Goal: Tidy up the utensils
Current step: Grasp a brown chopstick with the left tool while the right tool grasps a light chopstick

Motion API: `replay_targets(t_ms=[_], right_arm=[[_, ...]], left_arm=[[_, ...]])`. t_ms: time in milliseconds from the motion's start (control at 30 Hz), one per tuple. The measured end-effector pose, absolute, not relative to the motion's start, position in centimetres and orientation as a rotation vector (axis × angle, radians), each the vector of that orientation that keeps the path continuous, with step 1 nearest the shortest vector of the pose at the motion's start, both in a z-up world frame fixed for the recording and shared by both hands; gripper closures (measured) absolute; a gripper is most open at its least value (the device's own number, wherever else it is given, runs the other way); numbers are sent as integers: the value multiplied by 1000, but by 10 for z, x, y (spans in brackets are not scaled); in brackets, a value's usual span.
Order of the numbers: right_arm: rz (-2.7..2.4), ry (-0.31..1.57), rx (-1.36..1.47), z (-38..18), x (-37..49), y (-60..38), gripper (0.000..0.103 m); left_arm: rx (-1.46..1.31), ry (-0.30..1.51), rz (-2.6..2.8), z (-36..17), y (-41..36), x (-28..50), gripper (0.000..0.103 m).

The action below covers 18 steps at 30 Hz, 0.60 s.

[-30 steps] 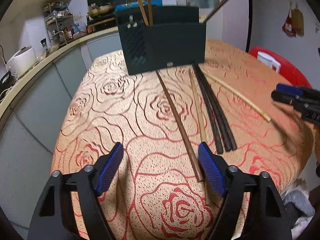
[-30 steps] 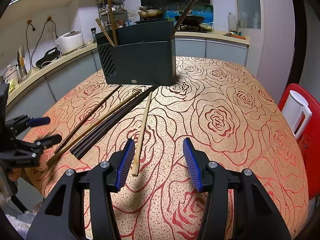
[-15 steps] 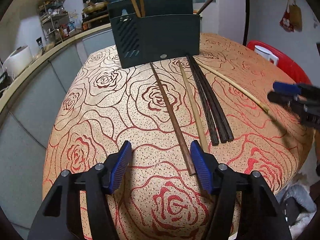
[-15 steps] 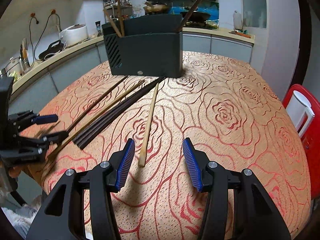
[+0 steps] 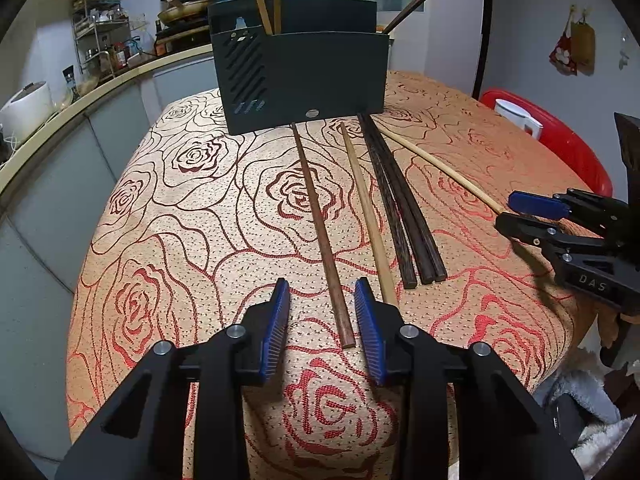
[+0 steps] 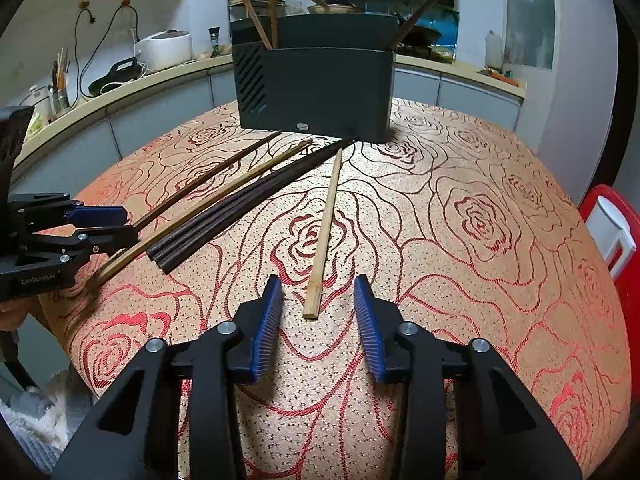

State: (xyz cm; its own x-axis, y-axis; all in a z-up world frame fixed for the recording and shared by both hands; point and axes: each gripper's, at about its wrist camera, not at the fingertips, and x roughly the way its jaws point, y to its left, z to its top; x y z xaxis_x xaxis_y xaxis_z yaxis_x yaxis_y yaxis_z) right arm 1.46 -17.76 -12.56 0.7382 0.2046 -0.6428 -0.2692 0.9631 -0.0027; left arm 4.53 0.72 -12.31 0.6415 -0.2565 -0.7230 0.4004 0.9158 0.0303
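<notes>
Between the parted pads of left tool (image 5: 322, 312): near end of reddish chopstick (image 5: 320, 224), flat on tabletop (image 5: 168, 264). Right tool (image 6: 317, 308), likewise parted, straddling pale chopstick (image 6: 325, 224). Pick-up step; next, closing, lifting toward holder (image 5: 304, 80).

chopsticks (image 5: 404, 216) before holder (image 5: 304, 76), on table (image 5: 168, 216)

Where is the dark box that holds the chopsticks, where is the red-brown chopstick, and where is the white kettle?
dark box (image 5: 304, 80), left wrist view, middle of its front wall.
red-brown chopstick (image 5: 320, 224), left wrist view, middle of its shaft.
white kettle (image 5: 516, 118), left wrist view, on its body.
</notes>
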Motion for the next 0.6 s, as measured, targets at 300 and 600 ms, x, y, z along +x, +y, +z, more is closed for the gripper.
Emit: replay_targets(t_ms=[300,600], right_arm=[[282,680,-96,-126,17,-174,80],[264,683,-90,-126,18,-175,91]], left_arm=[[205,778,-404,-124,1,43,89],[238,762,-415,-125,-4,41,96]])
